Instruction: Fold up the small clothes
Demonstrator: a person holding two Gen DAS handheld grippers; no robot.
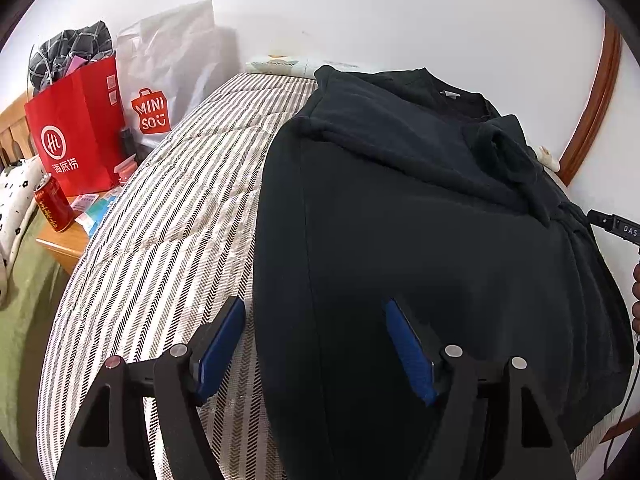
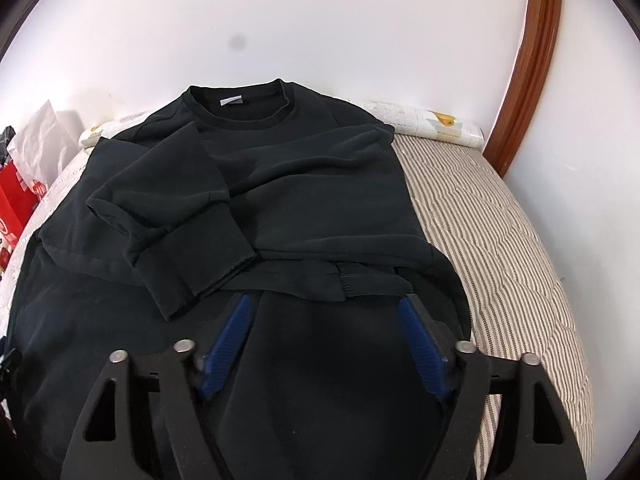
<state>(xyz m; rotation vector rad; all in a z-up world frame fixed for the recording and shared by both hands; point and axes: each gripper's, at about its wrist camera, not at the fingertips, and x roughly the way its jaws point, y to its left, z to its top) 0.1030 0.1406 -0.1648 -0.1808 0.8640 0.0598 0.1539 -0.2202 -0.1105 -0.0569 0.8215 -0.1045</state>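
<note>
Left tool [image 1: 316, 344]: jaws apart, nothing clamped. Its left pad [image 1: 222, 346] stands over the striped bed cover [image 1: 160, 240]; its right pad [image 1: 408, 350] stands over the black sweatshirt [image 1: 420, 240], so the garment's left side edge runs between the jaws. Contact with the fabric cannot be confirmed.

Further left of this tool, beyond the bed edge, a bedside stand carries a red paper bag [image 1: 76, 128], a white bag [image 1: 168, 76] and a red can [image 1: 52, 208].

Right tool [image 2: 326, 340]: jaws apart, both blue pads over the sweatshirt's [image 2: 300, 184] lower body, nothing gripped. Ahead of it lie both sleeves folded across the chest, cuffs [image 2: 208, 256] nearest, collar farthest. To its right, bare striped cover [image 2: 500, 240] extends to the bed's edge, leaving open room.
</note>
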